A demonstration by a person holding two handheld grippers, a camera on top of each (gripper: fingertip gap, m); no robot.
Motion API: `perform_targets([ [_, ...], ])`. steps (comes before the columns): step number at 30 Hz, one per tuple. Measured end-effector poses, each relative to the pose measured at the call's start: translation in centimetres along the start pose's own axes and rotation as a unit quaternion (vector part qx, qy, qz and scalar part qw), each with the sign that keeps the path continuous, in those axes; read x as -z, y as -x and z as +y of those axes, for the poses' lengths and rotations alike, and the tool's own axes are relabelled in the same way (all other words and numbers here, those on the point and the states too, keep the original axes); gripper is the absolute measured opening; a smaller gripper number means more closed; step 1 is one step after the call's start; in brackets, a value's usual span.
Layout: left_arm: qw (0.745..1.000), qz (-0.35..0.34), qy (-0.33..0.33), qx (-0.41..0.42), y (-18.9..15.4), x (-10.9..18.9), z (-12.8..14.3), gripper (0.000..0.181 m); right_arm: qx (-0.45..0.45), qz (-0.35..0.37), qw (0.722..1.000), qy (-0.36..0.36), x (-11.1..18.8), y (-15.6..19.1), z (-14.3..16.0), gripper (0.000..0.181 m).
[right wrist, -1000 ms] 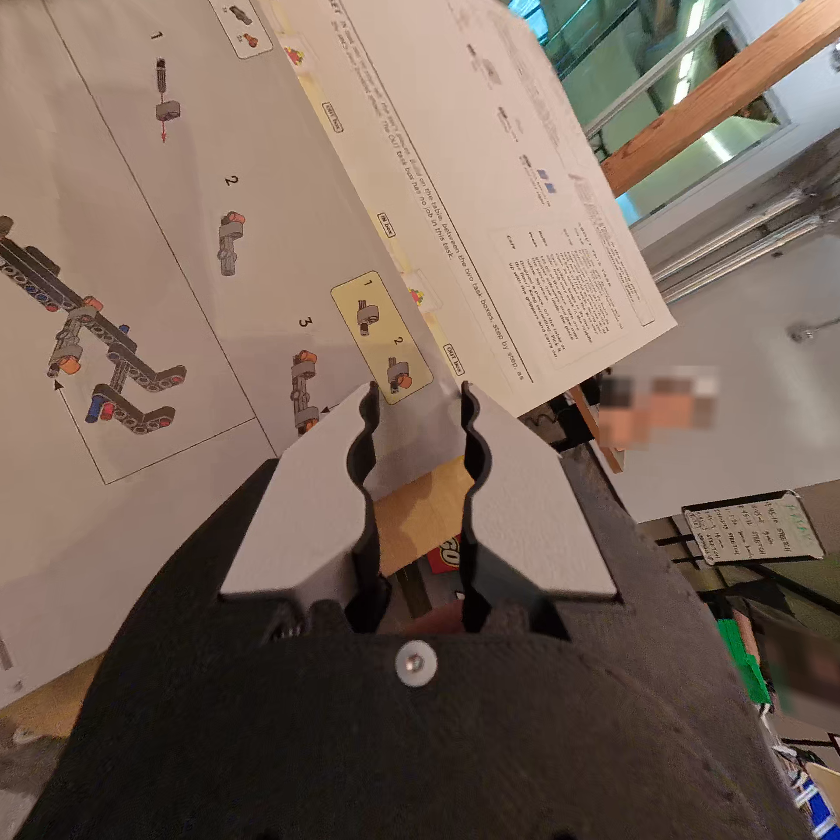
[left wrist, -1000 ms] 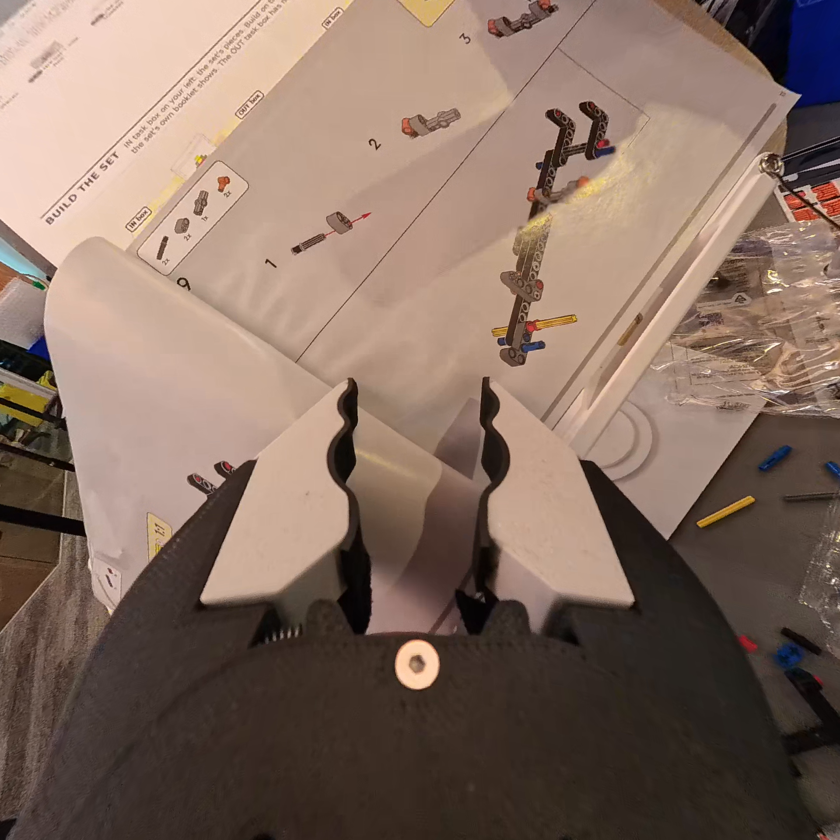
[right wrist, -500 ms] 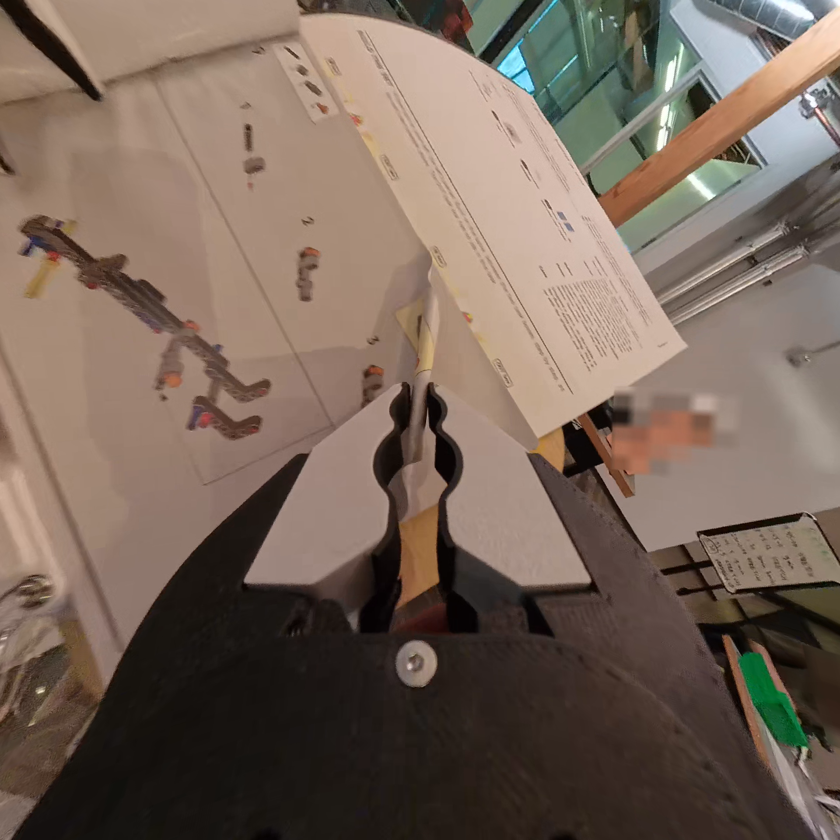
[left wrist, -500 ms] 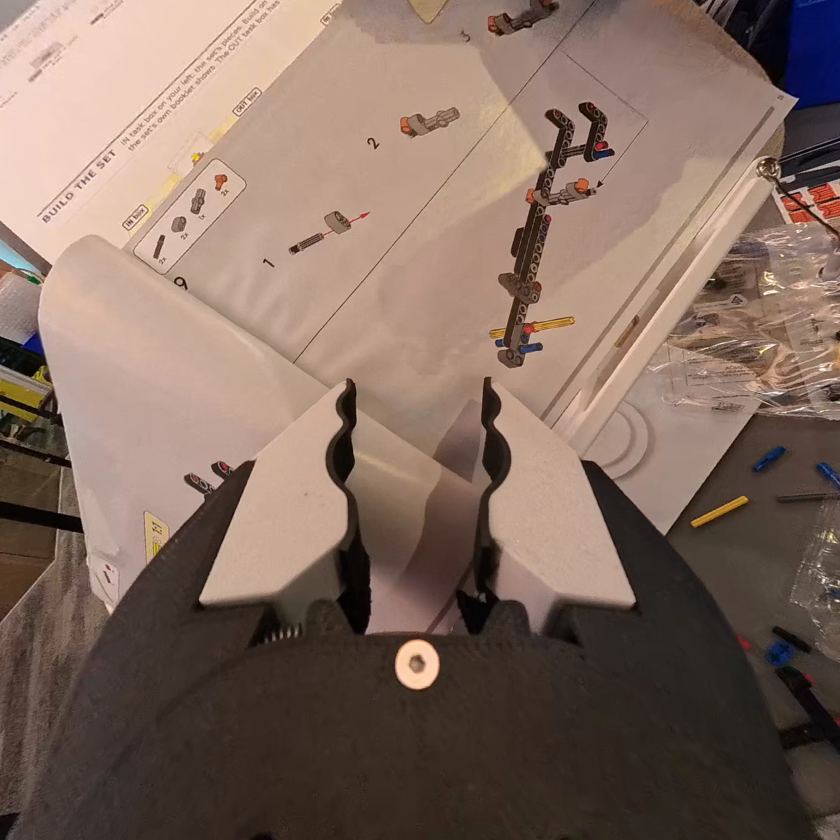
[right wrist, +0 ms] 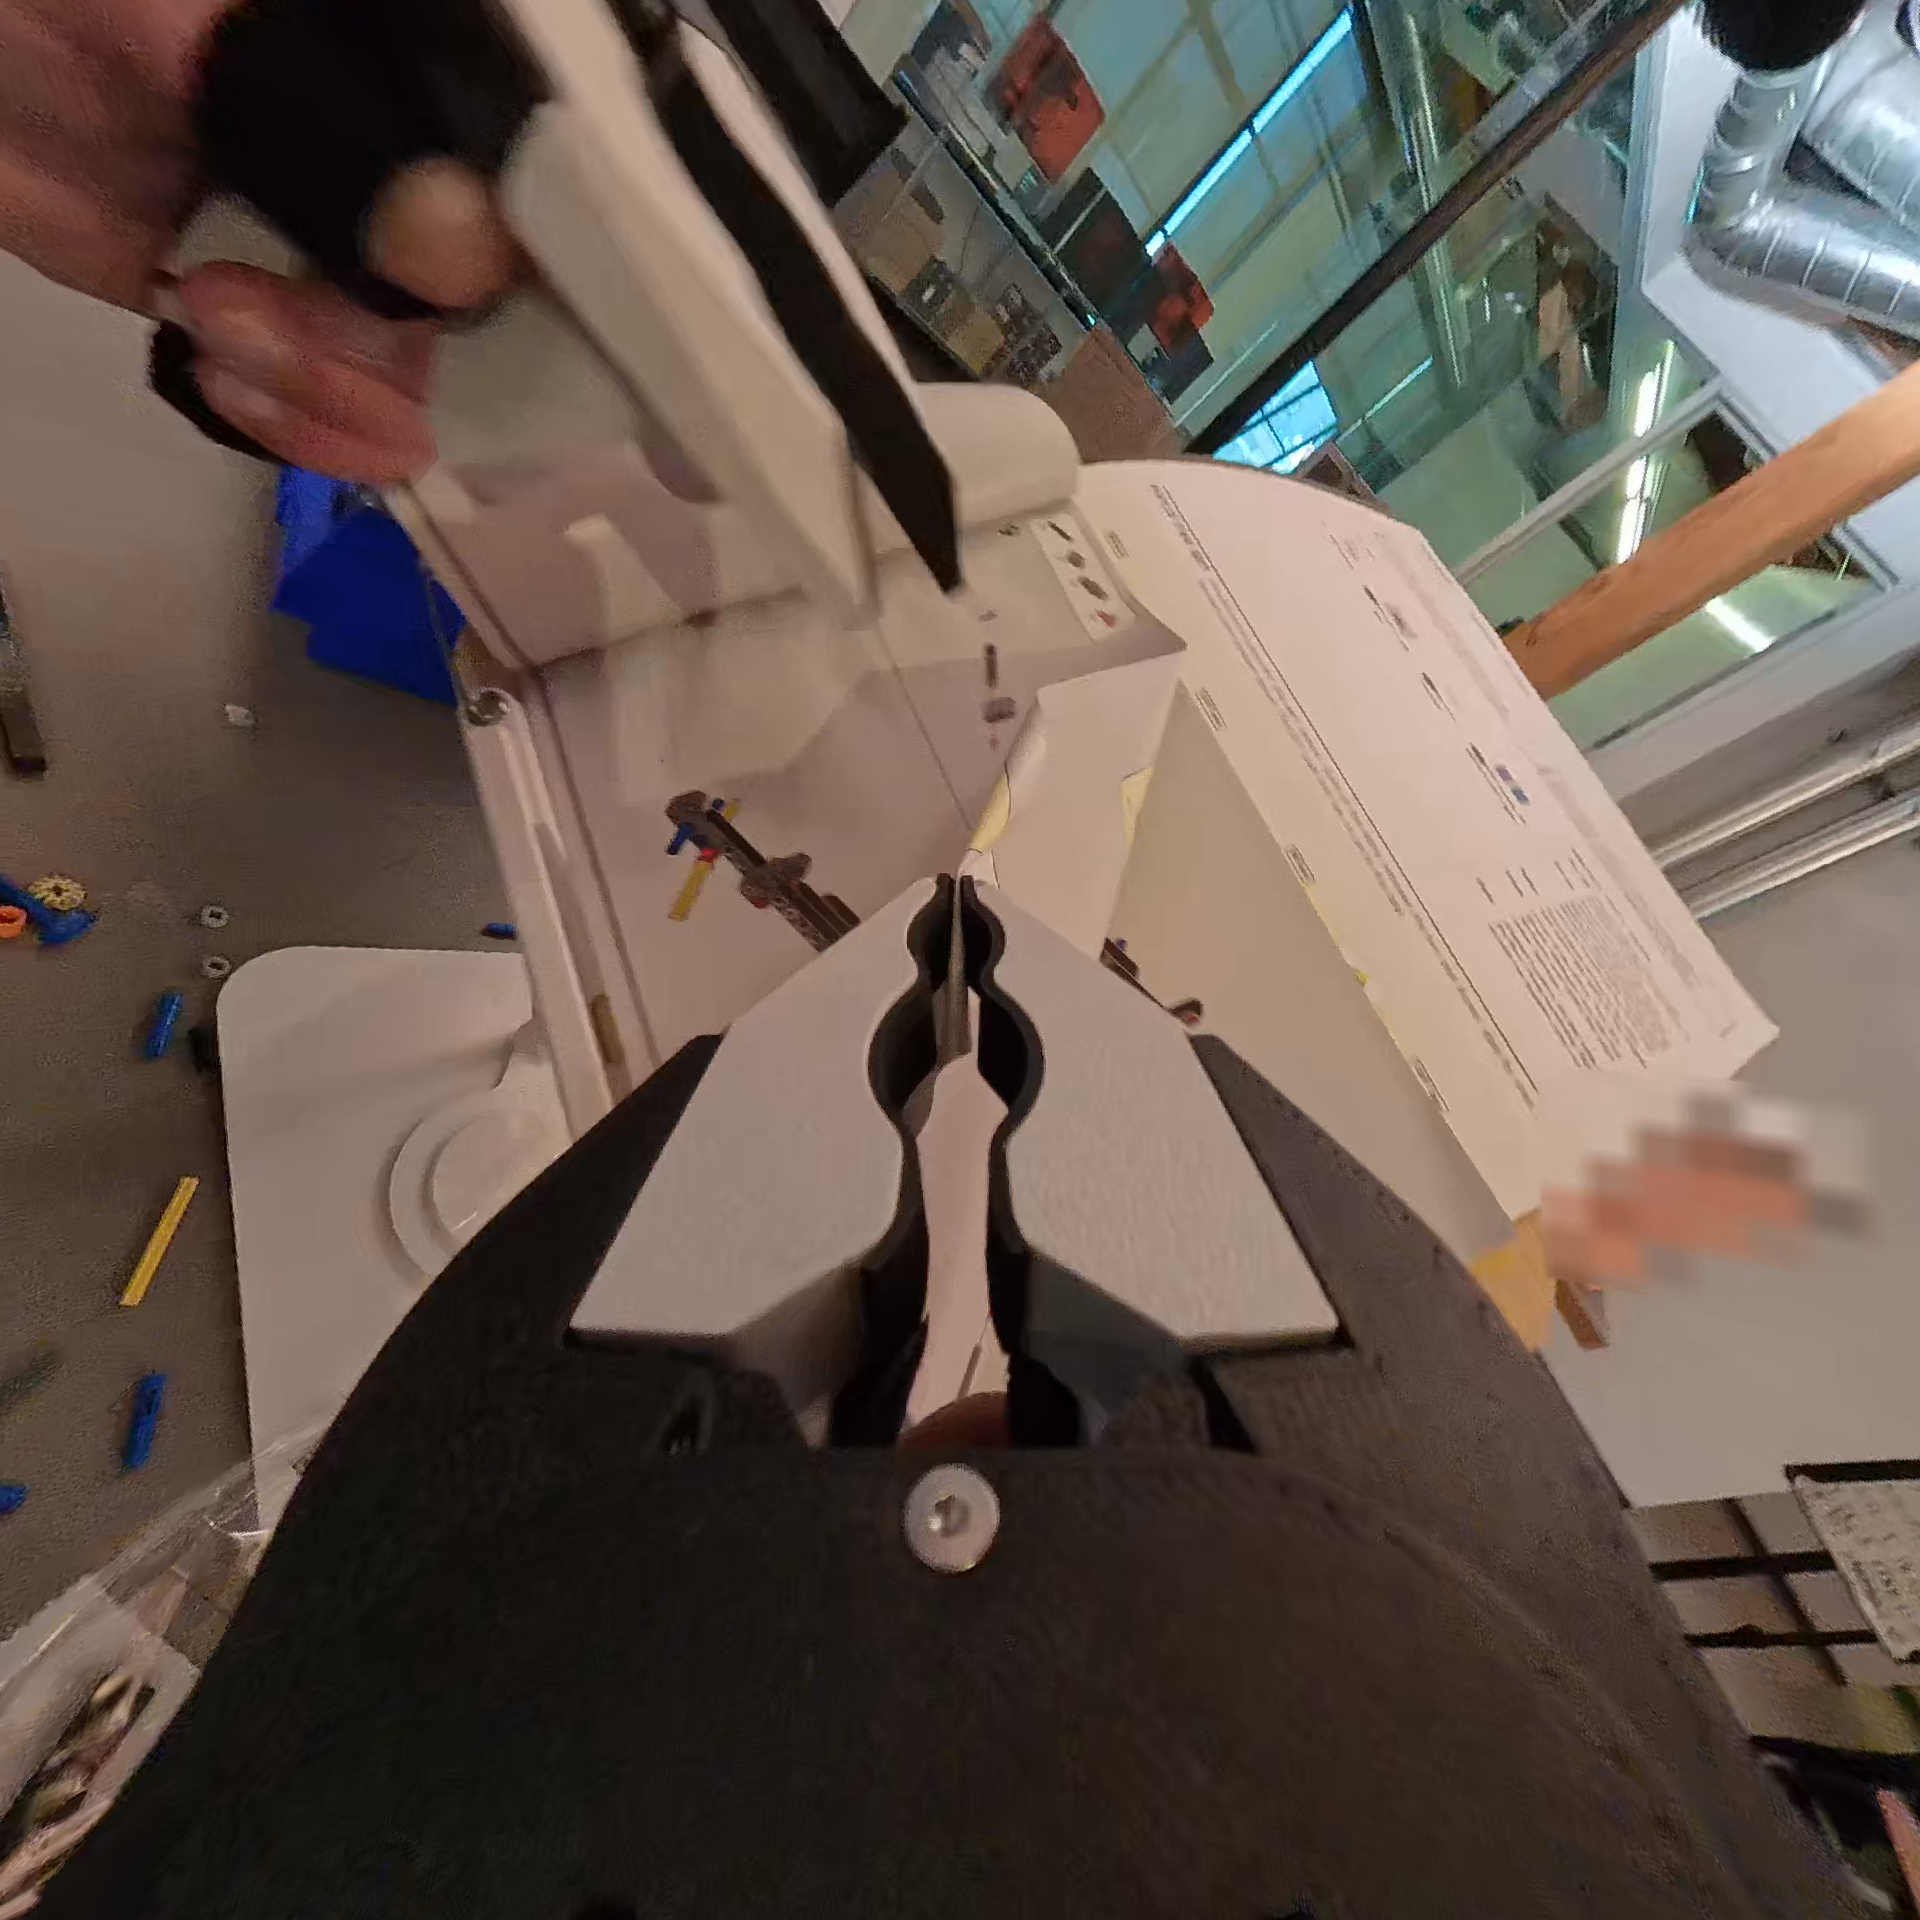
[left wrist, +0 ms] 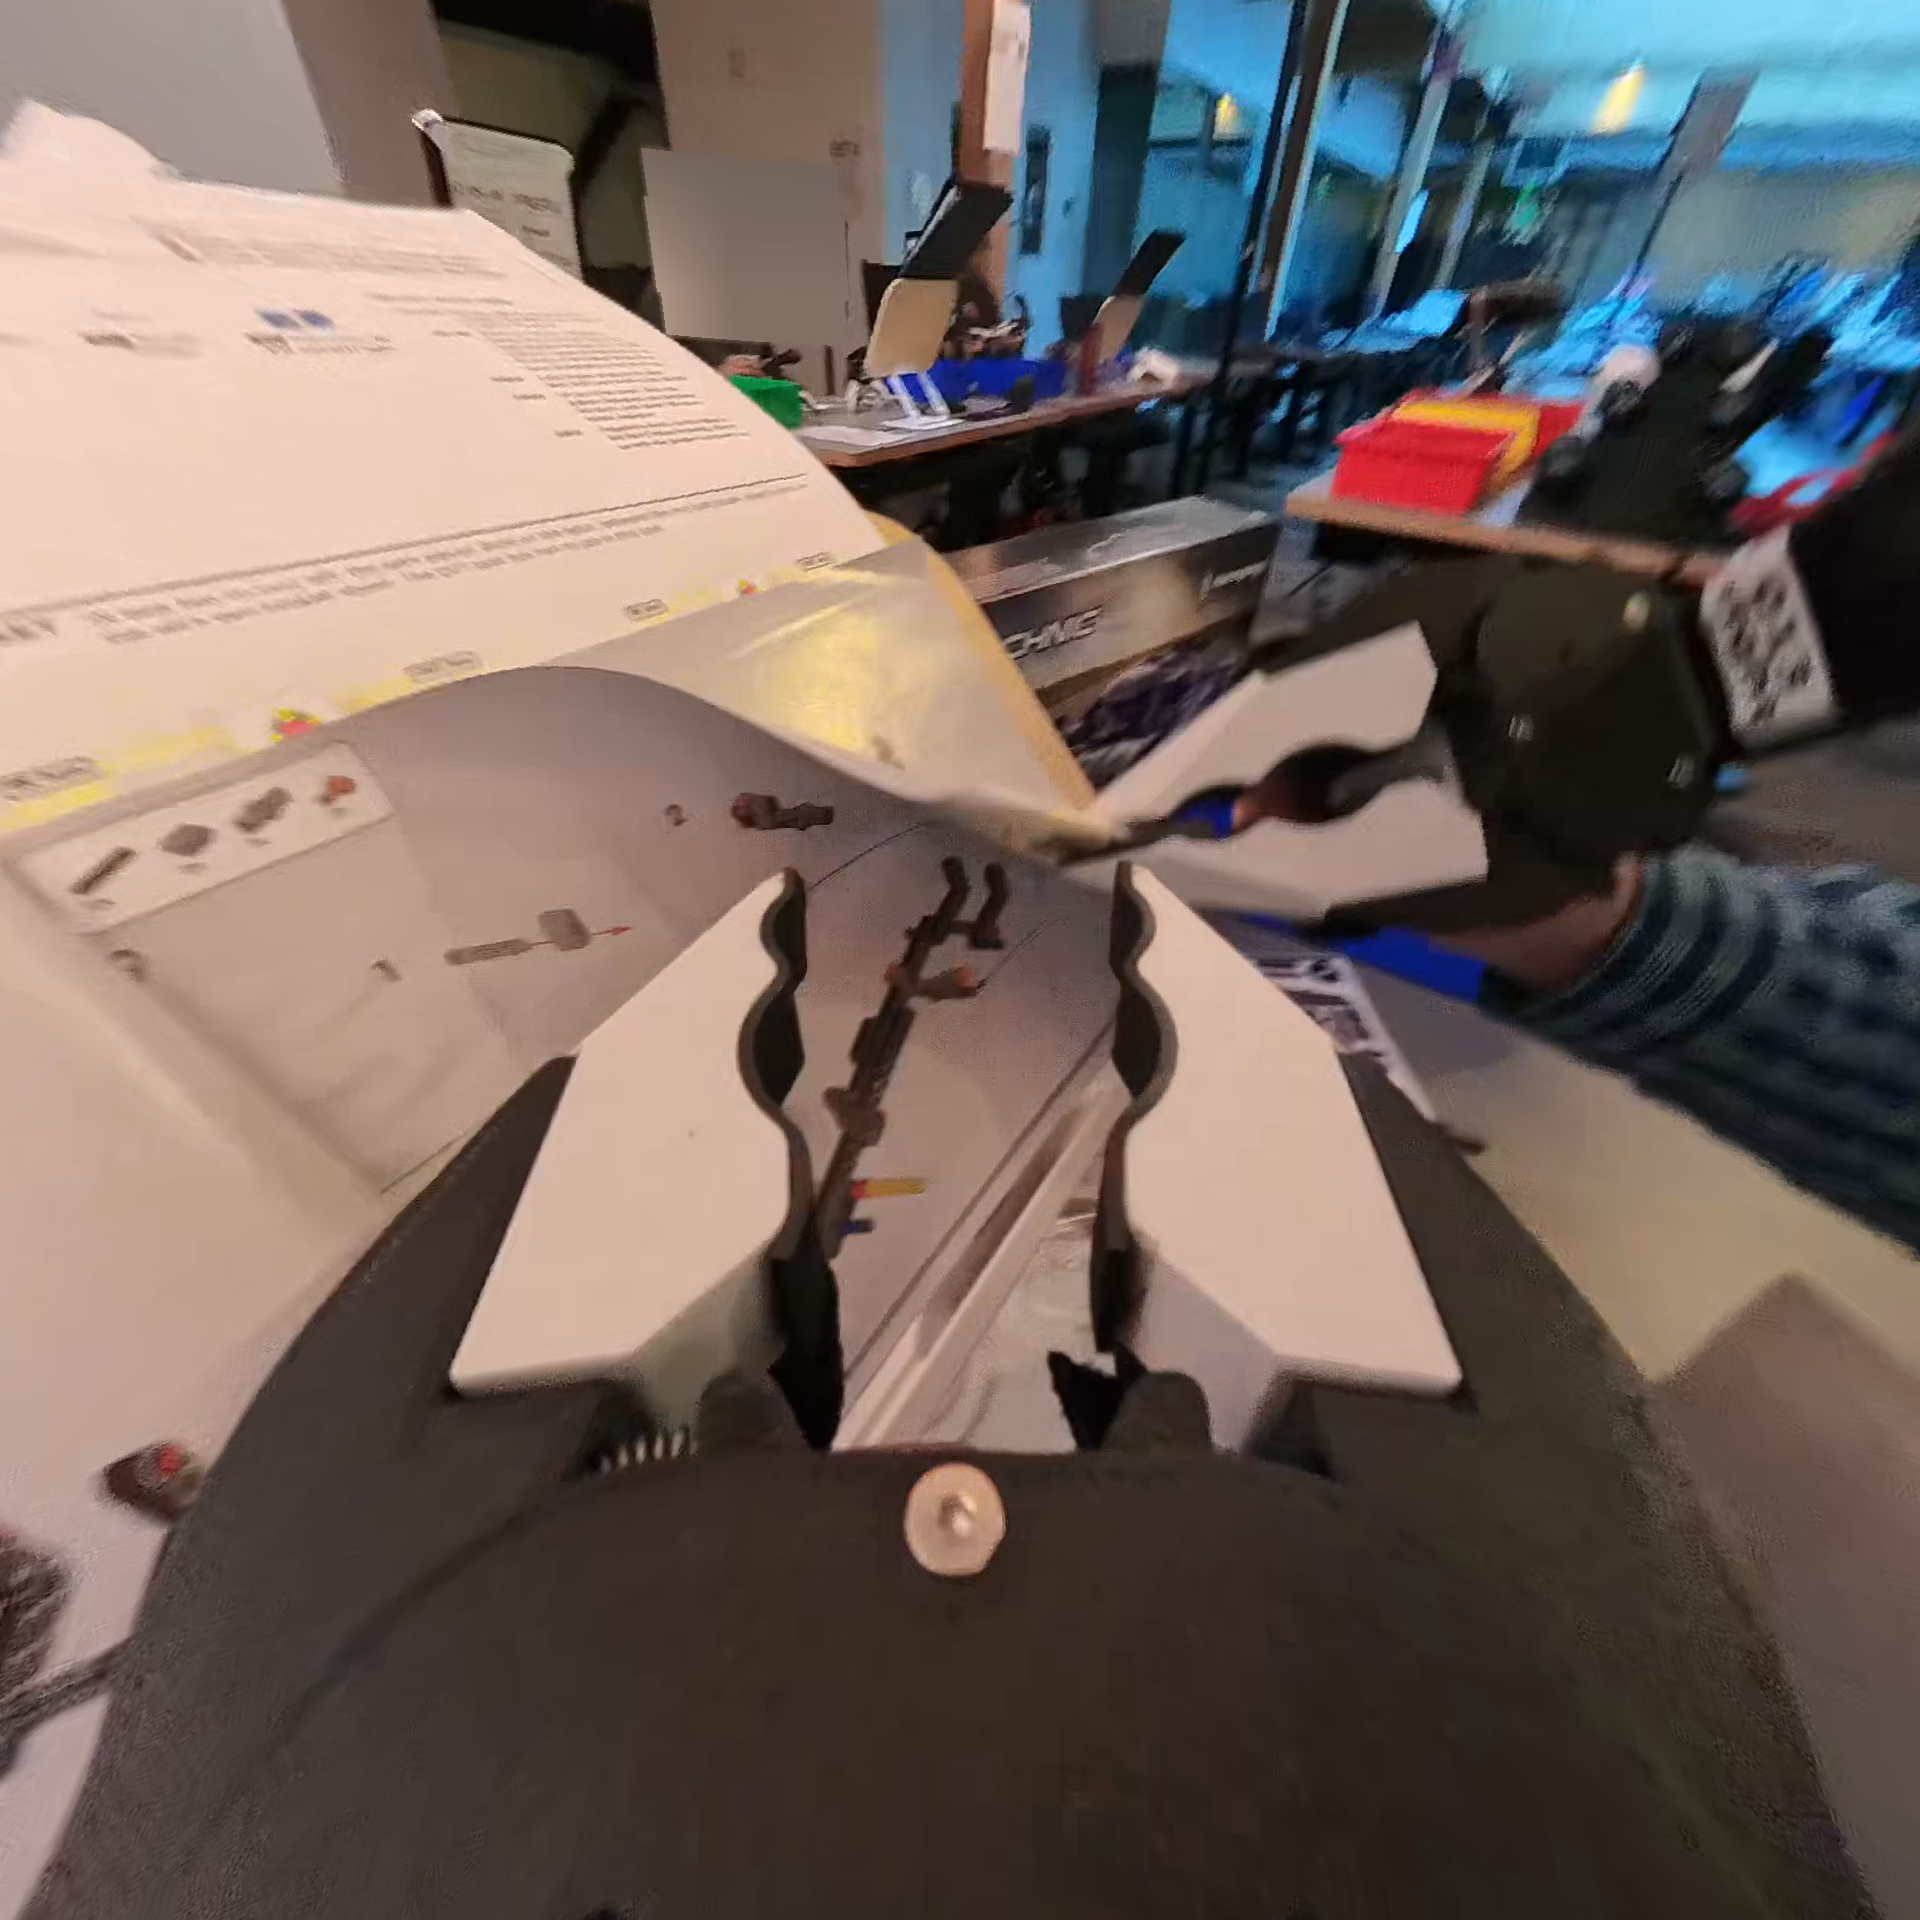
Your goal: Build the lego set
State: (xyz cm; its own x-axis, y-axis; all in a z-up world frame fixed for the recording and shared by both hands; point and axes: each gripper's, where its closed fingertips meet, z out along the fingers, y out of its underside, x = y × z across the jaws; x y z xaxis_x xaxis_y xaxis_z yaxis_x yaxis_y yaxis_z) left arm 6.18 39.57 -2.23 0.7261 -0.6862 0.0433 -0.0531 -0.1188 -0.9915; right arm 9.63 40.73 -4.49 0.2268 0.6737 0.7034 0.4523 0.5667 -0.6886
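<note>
Page-turning step of the build: the right tool (right wrist: 954, 894), pressed together, pinches the free corner of a glossy grey page (left wrist: 831, 717) of the paper instruction booklet (left wrist: 499, 987), which stands propped on a white stand (right wrist: 343, 1081) on the grey worktop (right wrist: 104, 810). The left tool (left wrist: 951, 914), spread and empty, hovers near the open page. The lifted page curls up from the spread towards the right, and the printed black beam assembly (left wrist: 883, 1039) runs near-to-far; next, judging from this, the page must be carried across without tearing
</note>
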Motion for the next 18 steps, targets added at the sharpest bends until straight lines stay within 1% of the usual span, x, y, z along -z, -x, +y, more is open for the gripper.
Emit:
perform_targets([
  [4,0.991,0.046,-0.009,0.123,0.6,-1.2,0.1,0.056,0.043,0.002,0.999,-0.006,-0.5,2.3,-1.2,0.0],
  [6,0.982,0.072,-0.008,0.174,0.9,-1.4,0.6,0.049,0.072,0.005,0.997,-0.003,-0.8,3.2,-1.6,0.0],
  [7,0.979,0.083,-0.01,0.188,0.9,-1.5,0.8,0.04,0.091,0.003,0.996,-0.003,-0.9,3.8,-1.8,0.0],
  [9,0.974,0.112,-0.01,0.198,0.4,-1.3,1.0,0.0,0.108,-0.005,0.994,-0.008,-1.1,5.0,-2.6,0.006],
  [11,0.973,0.111,-0.004,0.2,0.8,-0.8,1.3,0.0,0.113,-0.016,0.993,-0.008,-1.3,5.8,-3.0,0.015],
  [12,0.975,0.11,0.004,0.191,0.9,-0.5,1.4,0.0,0.106,-0.025,0.994,-0.01,-1.1,6.0,-3.4,0.028],
  [13,0.977,0.111,0.012,0.184,1.0,0.0,1.4,0.0,0.096,-0.036,0.994,-0.02,-0.6,6.0,-3.9,0.035],
  [15,0.978,0.118,0.034,0.167,1.0,1.1,1.3,0.0,0.059,-0.059,0.995,-0.046,0.5,5.3,-5.1,0.037],
  [16,0.979,0.12,0.047,0.155,1.2,1.8,1.2,0.0,0.032,-0.077,0.995,-0.048,0.8,4.8,-5.2,0.038],
  [18,0.981,0.116,0.062,0.144,2.0,3.4,0.5,0.0,-0.014,-0.09,0.996,-0.022,0.7,3.0,-4.0,0.041],
])
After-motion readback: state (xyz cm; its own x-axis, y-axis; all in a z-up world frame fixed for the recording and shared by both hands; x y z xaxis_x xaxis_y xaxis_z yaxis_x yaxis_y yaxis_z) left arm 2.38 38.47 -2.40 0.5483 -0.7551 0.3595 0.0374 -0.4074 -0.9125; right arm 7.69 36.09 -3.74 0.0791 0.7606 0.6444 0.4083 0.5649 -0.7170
